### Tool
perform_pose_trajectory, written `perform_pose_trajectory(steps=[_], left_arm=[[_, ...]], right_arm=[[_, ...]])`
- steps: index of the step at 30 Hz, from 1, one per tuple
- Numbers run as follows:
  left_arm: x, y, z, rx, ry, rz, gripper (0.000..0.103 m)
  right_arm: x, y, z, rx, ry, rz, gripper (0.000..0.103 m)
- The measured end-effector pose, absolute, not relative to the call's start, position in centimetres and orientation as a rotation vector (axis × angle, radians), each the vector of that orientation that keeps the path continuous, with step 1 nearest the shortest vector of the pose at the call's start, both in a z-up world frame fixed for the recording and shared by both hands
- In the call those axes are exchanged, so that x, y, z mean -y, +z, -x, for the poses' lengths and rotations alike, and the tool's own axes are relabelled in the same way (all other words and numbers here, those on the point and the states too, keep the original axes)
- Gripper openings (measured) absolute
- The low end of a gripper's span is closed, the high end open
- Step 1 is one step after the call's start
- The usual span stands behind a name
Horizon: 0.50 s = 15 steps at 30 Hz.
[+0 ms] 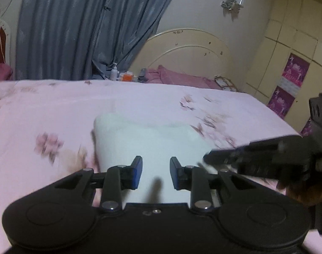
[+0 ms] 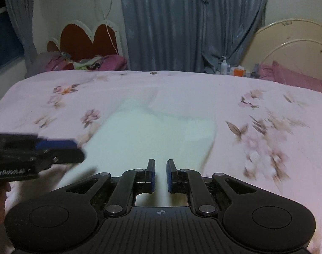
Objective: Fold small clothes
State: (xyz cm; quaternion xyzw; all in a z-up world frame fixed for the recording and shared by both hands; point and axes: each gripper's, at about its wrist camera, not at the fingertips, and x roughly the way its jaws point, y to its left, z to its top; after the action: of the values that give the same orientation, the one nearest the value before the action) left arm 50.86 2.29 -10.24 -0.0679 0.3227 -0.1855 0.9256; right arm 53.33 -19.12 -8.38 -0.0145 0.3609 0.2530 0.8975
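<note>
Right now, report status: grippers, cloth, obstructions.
Left gripper open, empty, over cloth's near edge. Right gripper open, narrow gap, empty. White cloth flat on bed, not gripped. Nothing on the cloth.

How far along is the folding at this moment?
Done: the white garment lies on the floral bedsheet as a compact, roughly rectangular shape, apparently folded. In hand: nothing; the left hand-held gripper and right hand-held gripper are both open above it. Left: cannot tell, as motion blur hides detail.

A home bedroom: floral bedsheet (image 2: pixel 182 89), cream headboard (image 1: pixel 188 50), blue curtains (image 2: pixel 192 21), wall lamp (image 1: pixel 232 2).
</note>
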Motion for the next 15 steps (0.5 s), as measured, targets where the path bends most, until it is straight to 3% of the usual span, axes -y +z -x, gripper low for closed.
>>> perform_pose_trajectory(steps=[3,6,8,9,10,11,12,15], left_arm=[[-0.5,-12.8,-53.8,-0.812,-0.387,0.058,0.028],[0.0,-11.8,-52.9,-0.785,-0.377,0.010,0.029],[-0.3,-10.9,-51.5,-0.749,-0.349,-0.031,0.044],[-0.6,-10.7,-51.1,-0.739,-0.325,-0.043,0.071],[-0.9,-10.6,-50.4,-0.719,-0.301,-0.046,0.082],[-1.4,-10.6,-49.8,-0.713,-0.291,-0.043,0.082],[-1.8,-10.9,-49.8,-0.734,-0.290,-0.036,0.078],[-2.9,-11.5,-50.5,-0.776,-0.265,0.002,0.071]], right_arm=[[18.4,-10.9,-55.7,-0.819,0.515,0.083,0.010],[19.1,-10.7,-56.0,-0.832,0.516,0.048,0.010],[20.7,-9.5,-55.1,-0.799,0.497,0.003,0.010],[21.9,-9.1,-54.7,-0.789,0.493,-0.047,0.016],[22.9,-9.0,-54.5,-0.804,0.483,-0.094,0.031],[24.2,-9.1,-54.2,-0.812,0.476,-0.145,0.067],[25.3,-9.1,-53.7,-0.802,0.481,-0.183,0.071],[26.5,-8.4,-53.0,-0.771,0.457,-0.207,0.069]])
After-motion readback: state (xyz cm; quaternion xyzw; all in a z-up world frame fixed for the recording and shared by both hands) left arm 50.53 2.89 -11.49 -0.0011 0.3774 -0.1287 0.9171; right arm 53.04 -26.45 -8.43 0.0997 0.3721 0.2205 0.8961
